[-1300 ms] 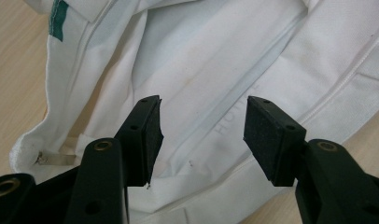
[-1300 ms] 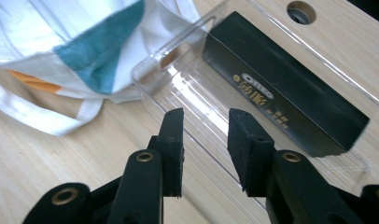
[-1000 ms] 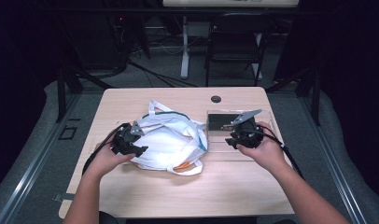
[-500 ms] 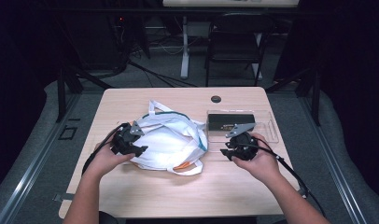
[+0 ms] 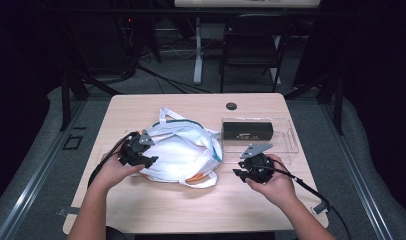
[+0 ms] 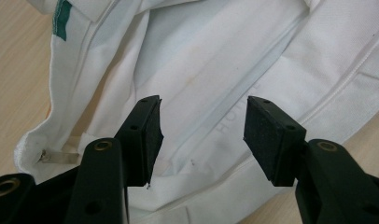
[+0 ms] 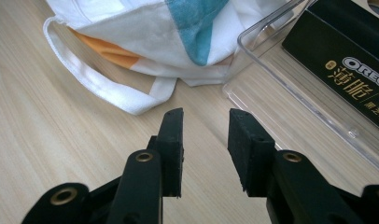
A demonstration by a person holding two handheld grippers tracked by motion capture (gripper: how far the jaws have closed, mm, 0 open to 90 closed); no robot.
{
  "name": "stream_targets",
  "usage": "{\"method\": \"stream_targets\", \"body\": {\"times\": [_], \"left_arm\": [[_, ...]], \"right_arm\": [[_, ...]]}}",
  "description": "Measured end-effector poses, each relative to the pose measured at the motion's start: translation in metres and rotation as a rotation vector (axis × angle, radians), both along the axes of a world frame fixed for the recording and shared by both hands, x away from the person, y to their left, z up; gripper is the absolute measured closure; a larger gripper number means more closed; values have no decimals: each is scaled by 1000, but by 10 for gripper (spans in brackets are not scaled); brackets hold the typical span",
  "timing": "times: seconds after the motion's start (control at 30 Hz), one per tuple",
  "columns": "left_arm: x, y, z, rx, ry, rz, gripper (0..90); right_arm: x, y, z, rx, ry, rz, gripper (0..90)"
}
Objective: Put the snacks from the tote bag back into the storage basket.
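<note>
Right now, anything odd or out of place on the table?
Nothing damaged or spilled. The white tote bag lies crumpled, one handle splayed loose on the wood. The black Oreo box sits square in its clear tray.

"OREO" — with Chinese characters — on the black box (image 7: 346,56).

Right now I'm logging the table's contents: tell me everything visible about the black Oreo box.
The long black cardboard Oreo box lies flat inside a clear plastic tray, along the tray's far side, right of the white cloth bag. White Oreo lettering and gold characters mark its top. It looks closed; neither gripper touches it.
</note>
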State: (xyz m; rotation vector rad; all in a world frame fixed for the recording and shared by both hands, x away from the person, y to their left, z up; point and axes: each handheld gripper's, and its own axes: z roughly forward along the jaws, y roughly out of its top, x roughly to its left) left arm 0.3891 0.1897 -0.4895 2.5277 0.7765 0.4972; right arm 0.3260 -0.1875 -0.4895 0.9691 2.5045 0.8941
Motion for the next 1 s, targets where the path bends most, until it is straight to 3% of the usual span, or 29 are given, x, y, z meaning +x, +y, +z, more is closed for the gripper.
{"method": "stream_targets", "body": {"times": [0.5, 1.0], "left_arm": [[0, 0, -1, 2, 1, 1, 462], [0, -1, -2, 6, -6, 2, 462]], "right_arm": [[-9, -4, -21, 10, 6, -12, 659], [-14, 1, -35, 105, 21, 5, 655]]}}
